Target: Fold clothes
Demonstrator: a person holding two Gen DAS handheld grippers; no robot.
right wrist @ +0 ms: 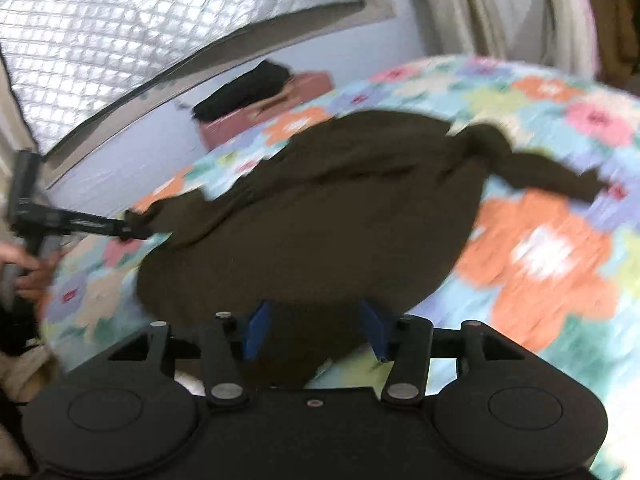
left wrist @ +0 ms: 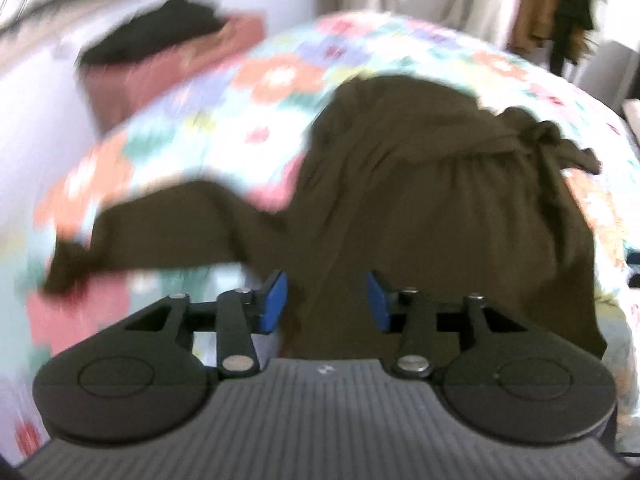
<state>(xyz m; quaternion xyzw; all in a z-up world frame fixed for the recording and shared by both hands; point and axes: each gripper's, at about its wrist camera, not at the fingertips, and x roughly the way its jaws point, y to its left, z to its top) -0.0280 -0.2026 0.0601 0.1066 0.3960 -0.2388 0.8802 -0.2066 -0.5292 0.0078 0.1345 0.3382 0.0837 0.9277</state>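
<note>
A dark olive-brown garment [left wrist: 420,200] lies spread on a floral bedspread [left wrist: 200,128], with a knotted tie at its right end and a sleeve stretched to the left. My left gripper [left wrist: 326,300] stands open, its blue pads either side of the garment's near fabric. In the right wrist view the same garment [right wrist: 320,220] lies ahead, and my right gripper [right wrist: 316,332] is open over its near edge. The left gripper [right wrist: 136,230] shows at the far left, its tip at the garment's sleeve end; whether it pinches it I cannot tell there.
A pink folded item with a black garment on top [right wrist: 256,96] sits at the bed's far side by the wall. A quilted silver window cover [right wrist: 160,32] is above. Curtains and hanging clothes [left wrist: 560,12] stand at the far right.
</note>
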